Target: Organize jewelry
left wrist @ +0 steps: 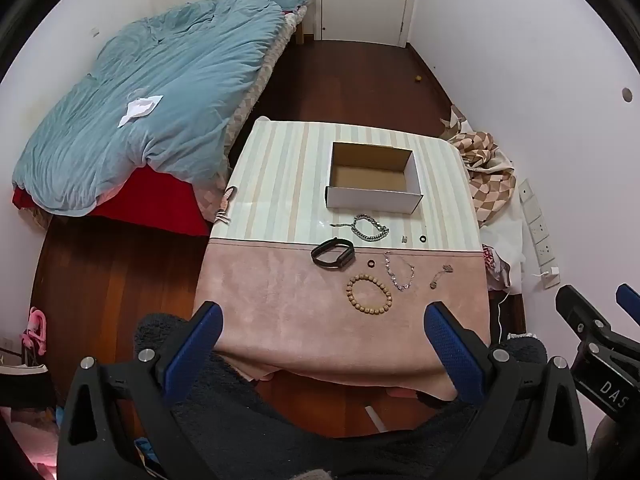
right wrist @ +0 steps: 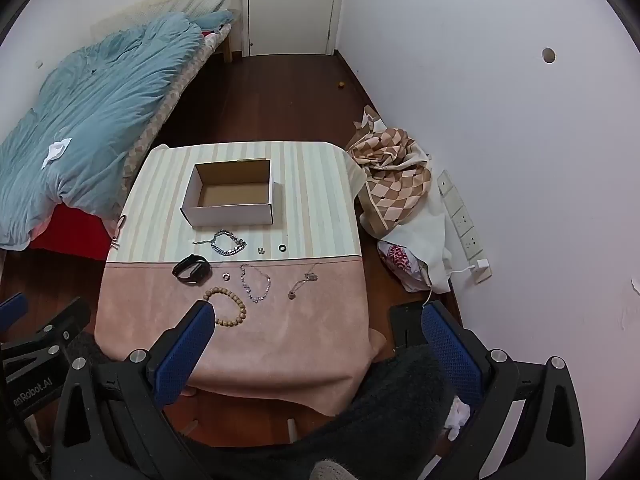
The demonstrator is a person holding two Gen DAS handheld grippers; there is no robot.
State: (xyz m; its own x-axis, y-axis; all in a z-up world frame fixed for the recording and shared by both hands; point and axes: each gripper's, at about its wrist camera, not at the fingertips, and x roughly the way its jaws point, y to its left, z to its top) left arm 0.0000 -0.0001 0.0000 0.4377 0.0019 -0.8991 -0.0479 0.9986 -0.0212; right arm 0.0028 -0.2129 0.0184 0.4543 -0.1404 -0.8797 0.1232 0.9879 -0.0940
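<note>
With both the left hand-held gripper (left wrist: 324, 314) and right hand-held gripper (right wrist: 316, 316) wide open and empty above the counter's (left wrist: 280, 320) near edge, we should take the near bead bracelet (left wrist: 369, 293) first, squarely, toward the far empty box (left wrist: 374, 176).

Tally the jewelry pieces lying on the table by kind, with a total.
Bracelets and bands: 4 — wooden bead bracelet, black band, silver chain bracelet, crystal link bracelet
Pendant necklace: 1
Rings: 2 —
Small silver piece: 1
Total: 8
</note>
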